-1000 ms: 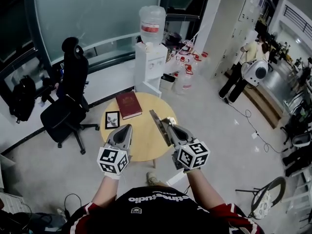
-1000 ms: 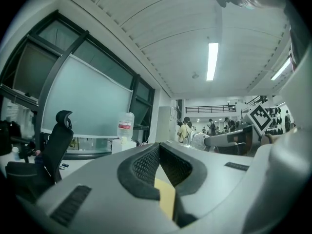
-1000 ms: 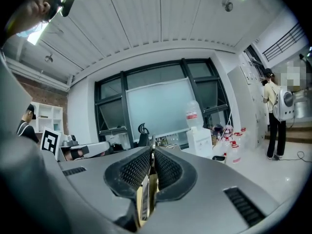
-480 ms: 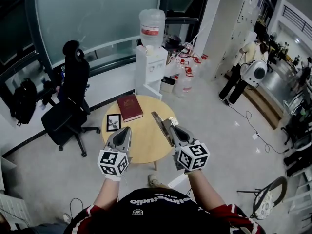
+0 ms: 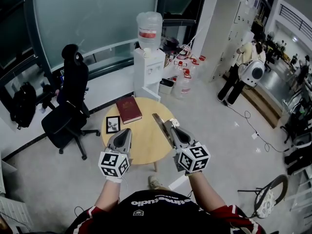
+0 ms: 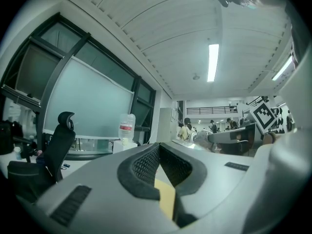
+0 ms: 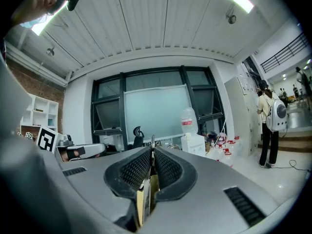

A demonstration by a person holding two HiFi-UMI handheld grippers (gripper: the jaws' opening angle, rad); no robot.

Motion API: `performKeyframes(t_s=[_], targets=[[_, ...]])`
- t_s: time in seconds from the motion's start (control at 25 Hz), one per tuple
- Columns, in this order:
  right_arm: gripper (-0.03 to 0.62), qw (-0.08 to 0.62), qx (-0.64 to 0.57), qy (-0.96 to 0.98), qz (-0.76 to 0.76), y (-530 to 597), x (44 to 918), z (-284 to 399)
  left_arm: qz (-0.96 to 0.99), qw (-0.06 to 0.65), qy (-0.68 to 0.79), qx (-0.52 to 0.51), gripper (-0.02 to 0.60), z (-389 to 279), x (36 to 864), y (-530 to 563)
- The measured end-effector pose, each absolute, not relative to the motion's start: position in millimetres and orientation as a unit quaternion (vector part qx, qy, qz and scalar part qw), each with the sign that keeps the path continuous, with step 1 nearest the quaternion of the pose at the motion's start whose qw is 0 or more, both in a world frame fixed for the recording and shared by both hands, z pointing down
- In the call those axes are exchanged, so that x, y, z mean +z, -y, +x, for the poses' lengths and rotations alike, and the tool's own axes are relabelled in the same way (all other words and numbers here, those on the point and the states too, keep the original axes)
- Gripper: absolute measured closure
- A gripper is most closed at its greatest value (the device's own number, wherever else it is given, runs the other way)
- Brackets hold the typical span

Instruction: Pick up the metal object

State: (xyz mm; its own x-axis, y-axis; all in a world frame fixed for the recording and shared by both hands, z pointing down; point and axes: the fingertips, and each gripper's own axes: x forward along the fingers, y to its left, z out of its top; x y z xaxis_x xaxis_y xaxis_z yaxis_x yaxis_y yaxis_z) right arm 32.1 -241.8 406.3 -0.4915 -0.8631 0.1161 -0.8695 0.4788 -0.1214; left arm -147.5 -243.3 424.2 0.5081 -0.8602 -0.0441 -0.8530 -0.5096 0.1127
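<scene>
Metal object (image 5: 160,126) still fast between fingers (image 7: 136,170) of right gripper (image 5: 168,124); left gripper (image 5: 127,130) as before, fingers together, empty.

Round table (image 5: 141,143): book (image 5: 128,109) on its far side, picture frame (image 5: 113,124) at its left edge. Metal object (image 5: 160,126) above its right part. Office chair (image 5: 68,106) left of table; water dispenser (image 5: 149,62) behind it; person (image 5: 242,69) well off to its right.

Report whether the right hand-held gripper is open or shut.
Shut on the metal object: the right hand-held gripper has its pads pressed against the thin plate between them, which juts out past the tips.
</scene>
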Motion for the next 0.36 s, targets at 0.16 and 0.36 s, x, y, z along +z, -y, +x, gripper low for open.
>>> performKeyframes(t_s=[0.16, 0.36], targets=[[0.542, 0.022, 0.077, 0.858, 0.508, 235, 408, 34, 0.869, 0.038, 0.492, -0.047, 0.565, -146, 425, 238], [0.542, 0.025, 0.075, 0.859, 0.505, 225, 405, 33, 0.869, 0.041, 0.491, -0.047, 0.565, -145, 422, 232]])
